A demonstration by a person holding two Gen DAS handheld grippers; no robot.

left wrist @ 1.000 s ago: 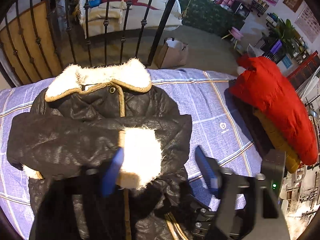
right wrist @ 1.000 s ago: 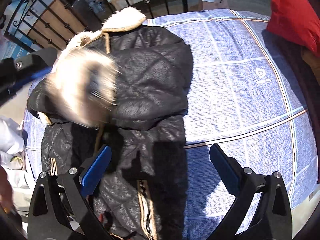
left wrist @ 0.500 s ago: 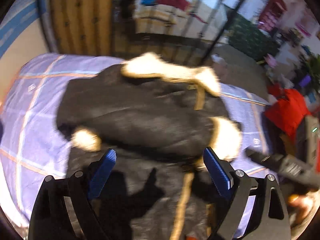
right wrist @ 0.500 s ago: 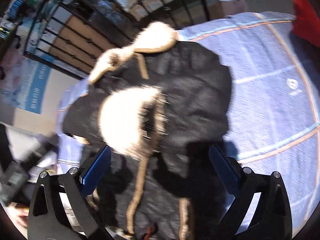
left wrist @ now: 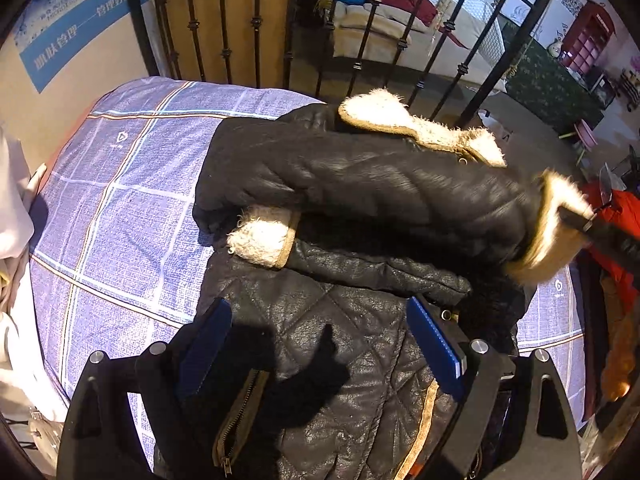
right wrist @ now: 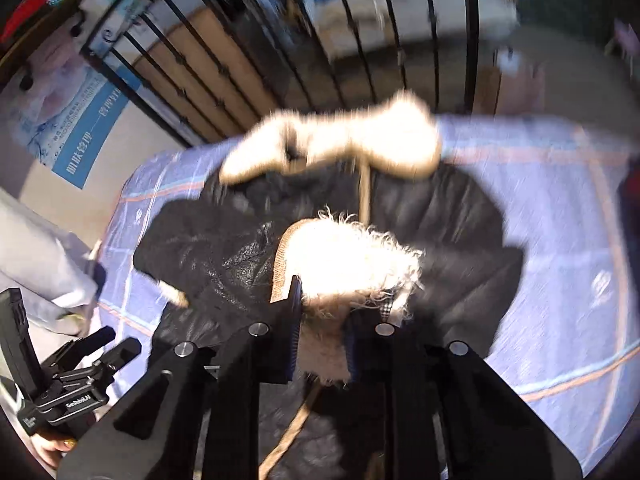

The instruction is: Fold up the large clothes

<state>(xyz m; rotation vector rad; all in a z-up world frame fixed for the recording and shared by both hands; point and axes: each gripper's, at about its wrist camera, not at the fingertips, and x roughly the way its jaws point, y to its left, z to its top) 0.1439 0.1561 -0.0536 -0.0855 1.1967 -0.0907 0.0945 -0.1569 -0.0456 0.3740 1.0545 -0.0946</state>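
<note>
- A black quilted jacket with cream fleece trim lies front-up on a blue checked bedspread, its collar toward the black iron bed rail at the far edge of the bed.
- Both sleeves are folded across the jacket's chest; the lower one ends in a fleece cuff on the side of the jacket nearer the wall poster.
- On the other side of the jacket, a red padded garment sits on a pile at the edge of the bedspread; beyond the rail stand a sofa and a green panel.
- The left gripper hangs over the jacket's lower front, blue pads wide apart and holding nothing; the zipper runs just beneath it.
- The right gripper is clenched on the upper sleeve's fleece cuff, which fills the gap between its pads and hides the jacket front behind it. This view is motion-blurred.
- Half a second ago the right gripper's pads stood wide apart behind that cuff; now they pinch it.
- The left gripper was open over the jacket's lower front then too, though its view has swung toward the poster side of the jacket.
</note>
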